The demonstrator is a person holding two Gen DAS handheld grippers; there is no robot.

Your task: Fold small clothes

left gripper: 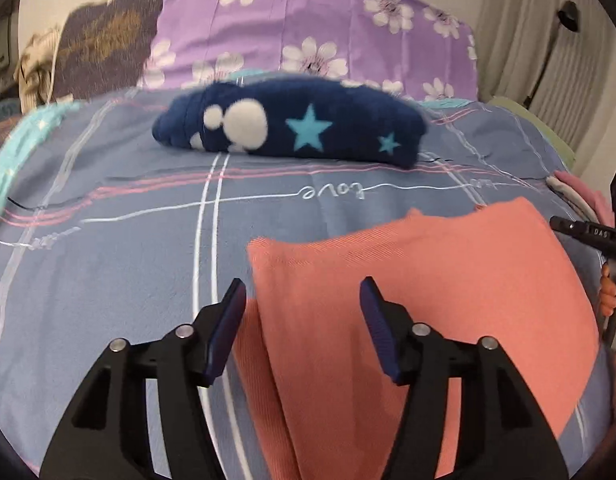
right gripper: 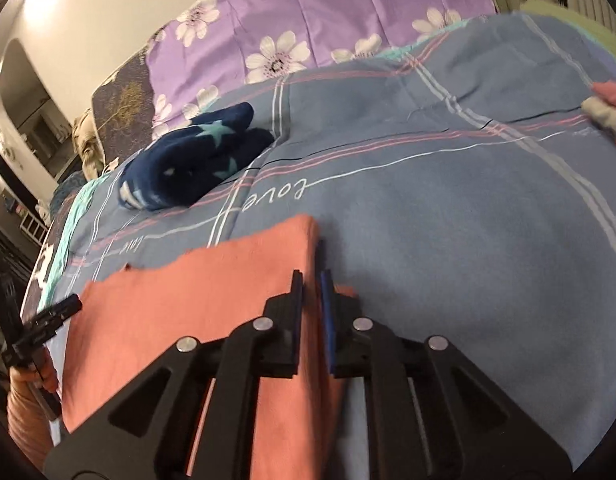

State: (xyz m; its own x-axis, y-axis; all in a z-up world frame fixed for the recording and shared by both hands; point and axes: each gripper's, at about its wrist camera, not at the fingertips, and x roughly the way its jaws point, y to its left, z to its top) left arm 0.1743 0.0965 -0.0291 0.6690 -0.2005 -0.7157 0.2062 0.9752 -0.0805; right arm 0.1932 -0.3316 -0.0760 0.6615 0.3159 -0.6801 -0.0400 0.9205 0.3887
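Note:
A salmon-pink garment (left gripper: 419, 292) lies folded flat on the blue-grey bedsheet (left gripper: 108, 264). My left gripper (left gripper: 302, 300) is open, its jaws straddling the garment's left edge just above it. In the right wrist view the same garment (right gripper: 180, 320) lies at lower left. My right gripper (right gripper: 311, 292) is nearly closed over the garment's right edge; whether it pinches the cloth is unclear. A folded navy fleece piece with stars and white dots (left gripper: 296, 124) lies farther back; it also shows in the right wrist view (right gripper: 196, 160).
A purple floral pillow (left gripper: 308, 32) stands against the wall behind the bed. More pink and grey clothes (right gripper: 607, 108) lie at the sheet's right edge. A dark patterned cushion (left gripper: 104, 48) sits at back left. Curtains (left gripper: 547, 40) hang on the right.

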